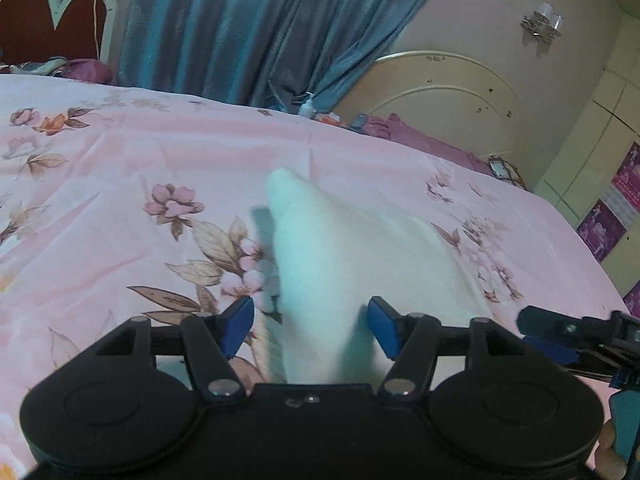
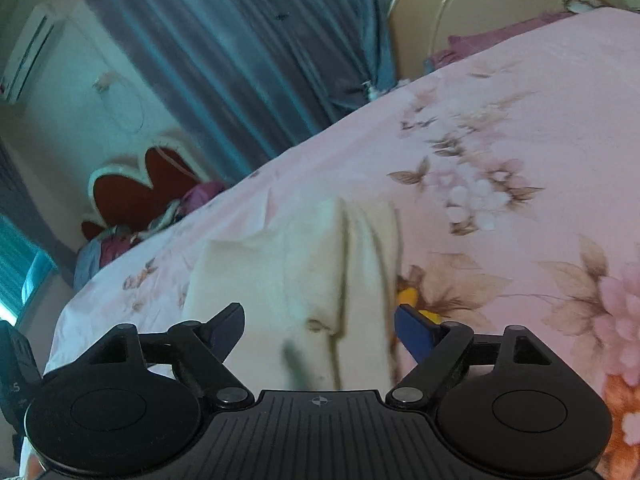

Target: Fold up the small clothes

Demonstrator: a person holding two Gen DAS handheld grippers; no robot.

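Note:
A small white garment (image 1: 332, 264) lies on the pink floral bedsheet (image 1: 120, 184). In the left wrist view a fold of it rises in a peak between the blue pads of my left gripper (image 1: 311, 326), whose jaws stand wide apart. In the right wrist view the same cream-white garment (image 2: 296, 272) lies rumpled on the sheet (image 2: 520, 128), reaching in between the open jaws of my right gripper (image 2: 318, 330). The right gripper also shows at the right edge of the left wrist view (image 1: 576, 332). Neither gripper pinches the cloth.
Blue curtains (image 1: 256, 28) hang behind the bed. A cream headboard (image 1: 448, 96) stands at the far right, with purple bedding (image 1: 408, 132) below it. A red and white headboard (image 1: 52, 20) is at the far left. Cupboards (image 1: 600, 128) line the right wall.

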